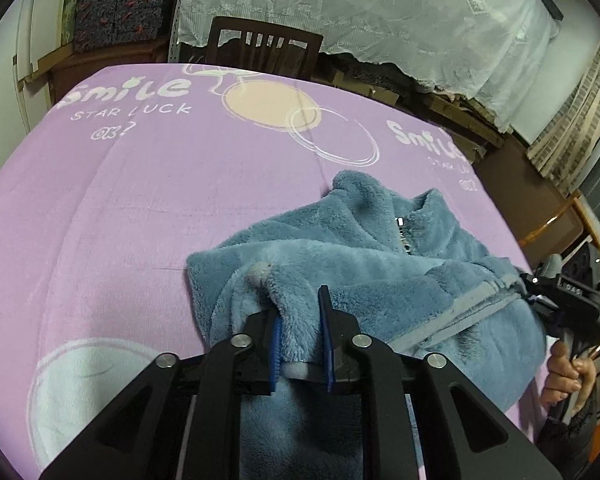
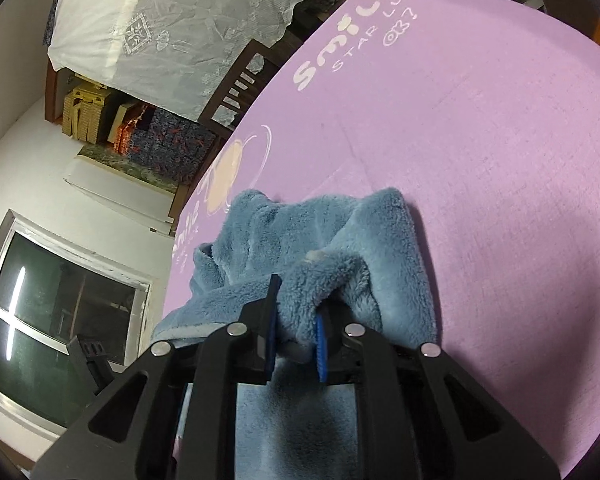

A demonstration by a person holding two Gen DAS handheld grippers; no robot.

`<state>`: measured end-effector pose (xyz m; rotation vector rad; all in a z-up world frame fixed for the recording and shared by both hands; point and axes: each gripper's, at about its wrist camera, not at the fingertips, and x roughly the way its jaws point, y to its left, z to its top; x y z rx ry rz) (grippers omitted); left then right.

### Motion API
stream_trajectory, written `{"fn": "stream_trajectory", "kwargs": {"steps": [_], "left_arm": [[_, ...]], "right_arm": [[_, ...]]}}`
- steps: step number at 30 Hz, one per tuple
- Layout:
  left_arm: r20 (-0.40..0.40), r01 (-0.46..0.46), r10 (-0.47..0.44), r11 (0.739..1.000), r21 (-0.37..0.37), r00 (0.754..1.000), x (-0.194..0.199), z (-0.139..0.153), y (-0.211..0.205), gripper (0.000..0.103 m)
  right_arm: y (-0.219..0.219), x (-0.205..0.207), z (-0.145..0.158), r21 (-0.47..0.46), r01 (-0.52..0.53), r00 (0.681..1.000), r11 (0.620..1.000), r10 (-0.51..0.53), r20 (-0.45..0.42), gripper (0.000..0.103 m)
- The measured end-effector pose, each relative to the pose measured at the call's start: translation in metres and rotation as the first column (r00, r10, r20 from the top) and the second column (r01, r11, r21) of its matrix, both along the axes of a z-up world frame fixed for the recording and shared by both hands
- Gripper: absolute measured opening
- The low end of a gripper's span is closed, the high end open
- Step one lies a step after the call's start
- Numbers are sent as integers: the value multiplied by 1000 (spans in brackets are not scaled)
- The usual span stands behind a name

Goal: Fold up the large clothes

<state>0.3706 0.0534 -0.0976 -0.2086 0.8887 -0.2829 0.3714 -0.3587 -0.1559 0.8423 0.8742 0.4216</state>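
A blue fleece jacket (image 1: 380, 264) lies bunched on a desk covered by a lilac blanket (image 1: 140, 200) printed with "Smile" and "Star Luck", as a person works it with a hand-held tool in each hand.

In the left wrist view, the left tool (image 1: 302, 312) has its blue-padded fingers (image 1: 327, 336) nearly together, pinching a thick fold of the fleece; a pale grey hem edge shows just under the pinch, and more of the cloth hangs below the tool. The rest of the jacket spreads ahead and to the right of it, the collar and zipper (image 1: 403, 236) turned up beyond the grip. At the jacket's far right edge the right tool (image 1: 548, 300) meets the cloth near a grey trim band, a hand (image 1: 568, 376) wrapped round its handle below.

In the right wrist view, the right tool (image 2: 298, 312) is likewise closed to a narrow gap on a wad of the jacket (image 2: 320, 248), which rises from between the fingers and drapes forward onto the blanket (image 2: 480, 160). Part of the left tool (image 2: 90, 356) shows low at the left, near the garment's hem.

Behind the desk stand a dark wooden chair (image 1: 266, 46) and a white lace cloth (image 1: 360, 8).
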Motion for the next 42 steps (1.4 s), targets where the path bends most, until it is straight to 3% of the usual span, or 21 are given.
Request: {"fn": "stream_trajectory", "kwargs": {"steps": [3, 5, 6, 9, 10, 14, 19, 23, 27, 29, 30, 31, 32, 36, 42], "left_arm": [[-2, 5, -5, 999, -36, 1000, -7, 10, 5, 24], [14, 11, -10, 998, -68, 1000, -17, 21, 9, 33], [24, 15, -13, 997, -77, 1000, -22, 26, 10, 40], [102, -10, 14, 999, -44, 995, -45, 48, 13, 67], [135, -17, 20, 1000, -25, 991, -55, 54, 15, 70], [161, -37, 34, 999, 17, 986, -65, 61, 23, 73], [84, -37, 33, 998, 44, 996, -32, 45, 22, 73], [25, -56, 56, 998, 25, 998, 1, 24, 20, 73], [-16, -58, 58, 998, 29, 998, 27, 3, 12, 69], [-31, -38, 40, 998, 44, 999, 35, -5, 3, 47], [-34, -36, 38, 998, 58, 999, 37, -7, 0, 34], [-29, -43, 45, 997, 69, 999, 37, -7, -1, 26], [-15, -49, 50, 996, 77, 999, 36, -5, -3, 21], [35, -85, 82, 992, 93, 996, 29, 13, -3, 16], [155, -130, 111, 984, 123, 982, 23, 58, -10, 16]], "right_arm": [[-2, -5, 8, 16, -21, 999, 1000, 21, 29, 27], [-6, -15, 23, 42, -30, 997, 999, 27, 77, 54], [-7, -22, 33, 42, -28, 994, 999, 24, 108, 56], [-12, -40, 56, 40, -36, 983, 999, 29, 181, 58], [-14, -45, 60, 32, -35, 981, 999, 28, 191, 58], [-15, -61, 67, -95, -10, 979, 995, 29, 201, 58], [-17, -54, 56, -178, 8, 987, 984, 21, 157, 58], [-12, -26, 46, -244, 1, 992, 970, 29, 120, 58], [-5, 8, 31, -259, -13, 996, 966, 34, 77, 58], [1, 21, 24, -265, -25, 997, 964, 42, 59, 57], [6, 25, 21, -274, -39, 997, 961, 56, 55, 52], [10, 26, 20, -283, -49, 996, 958, 68, 57, 28], [16, 25, 21, -307, -57, 995, 950, 80, 62, 13], [27, 10, 42, -391, -9, 988, 920, 69, 141, 11], [28, 6, 91, -383, 79, 969, 920, 19, 247, 10]]}}
